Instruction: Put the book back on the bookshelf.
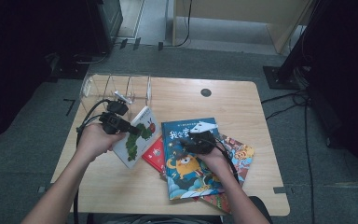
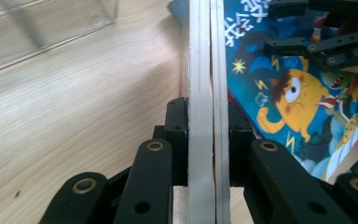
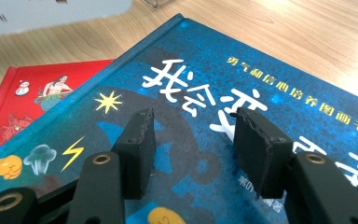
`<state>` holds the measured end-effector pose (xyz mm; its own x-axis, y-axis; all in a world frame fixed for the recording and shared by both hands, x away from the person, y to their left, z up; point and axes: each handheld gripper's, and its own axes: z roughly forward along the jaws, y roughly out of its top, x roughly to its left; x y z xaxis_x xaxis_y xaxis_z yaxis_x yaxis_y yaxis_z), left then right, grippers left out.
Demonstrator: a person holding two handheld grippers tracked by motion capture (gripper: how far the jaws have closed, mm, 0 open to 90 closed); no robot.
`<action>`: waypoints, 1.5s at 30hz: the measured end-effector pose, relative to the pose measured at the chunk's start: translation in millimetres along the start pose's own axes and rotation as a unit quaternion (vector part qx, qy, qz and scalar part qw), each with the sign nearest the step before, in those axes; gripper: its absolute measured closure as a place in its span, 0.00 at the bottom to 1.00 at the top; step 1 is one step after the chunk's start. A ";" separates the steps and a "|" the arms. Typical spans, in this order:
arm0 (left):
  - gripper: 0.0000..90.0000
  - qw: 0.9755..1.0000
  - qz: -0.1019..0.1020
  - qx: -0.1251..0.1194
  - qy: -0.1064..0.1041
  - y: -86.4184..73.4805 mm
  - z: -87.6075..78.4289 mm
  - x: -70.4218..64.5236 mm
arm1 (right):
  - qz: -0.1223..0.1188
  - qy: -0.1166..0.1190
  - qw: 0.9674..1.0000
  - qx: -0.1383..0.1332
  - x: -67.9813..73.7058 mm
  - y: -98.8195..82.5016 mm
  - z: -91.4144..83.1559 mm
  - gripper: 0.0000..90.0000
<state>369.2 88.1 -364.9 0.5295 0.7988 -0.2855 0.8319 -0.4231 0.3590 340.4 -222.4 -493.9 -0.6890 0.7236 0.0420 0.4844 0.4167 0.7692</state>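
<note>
Left tongs (image 2: 207,140) pinch the caterpillar book (image 1: 137,135); right tongs (image 3: 193,154) gape empty.

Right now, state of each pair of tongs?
Left tongs: shut on the white caterpillar book, clamped by its edge.
Right tongs: open, nothing between them, above the blue book.

High view looking forward and down over the whole surface (image 1: 242,100), left gripper view riding close behind the left tongs (image 2: 209,140), right gripper view close behind the right tongs (image 3: 193,140), all sharing the blue book (image 1: 191,163).
</note>
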 end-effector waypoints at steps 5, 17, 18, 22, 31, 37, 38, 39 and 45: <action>0.86 0.999 -0.039 -0.004 0.017 0.2 -5.0 10.8 | -0.007 -0.001 1.000 0.001 -0.6 1.5 2.1 0.52; 0.86 0.994 -0.103 -0.011 0.047 22.8 1.8 20.3 | -0.008 0.000 1.000 0.002 -0.5 2.2 3.0 0.51; 0.86 0.993 -0.106 -0.012 0.050 25.2 1.8 21.1 | -0.008 0.000 1.000 0.002 -0.4 2.2 3.0 0.51; 0.86 0.991 -0.117 -0.010 0.067 35.3 2.4 22.3 | -0.007 0.000 1.000 0.003 -0.2 2.2 3.0 0.51; 0.86 0.988 -0.134 -0.012 0.078 53.2 5.4 24.2 | -0.008 0.000 1.000 0.003 -0.3 2.2 3.1 0.51; 0.86 0.984 -0.154 -0.025 0.085 67.4 14.1 26.7 | -0.008 0.000 1.000 0.003 -0.3 2.1 3.1 0.51; 0.86 0.983 -0.159 -0.029 0.085 71.8 16.4 27.0 | -0.008 0.000 1.000 0.003 -0.3 2.1 3.1 0.51; 0.86 0.983 -0.159 -0.029 0.085 71.8 16.4 27.0 | -0.008 0.000 1.000 0.003 -0.3 2.1 3.1 0.51; 0.85 0.979 -0.171 -0.029 0.103 86.9 25.7 33.1 | -0.008 0.000 1.000 0.003 -0.1 2.1 3.1 0.51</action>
<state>463.3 66.8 -366.1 0.1721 0.9613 -0.2150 0.9406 -0.0955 0.3257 343.2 -220.0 -494.3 -0.6968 0.7166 0.0301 0.4767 0.4313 0.7660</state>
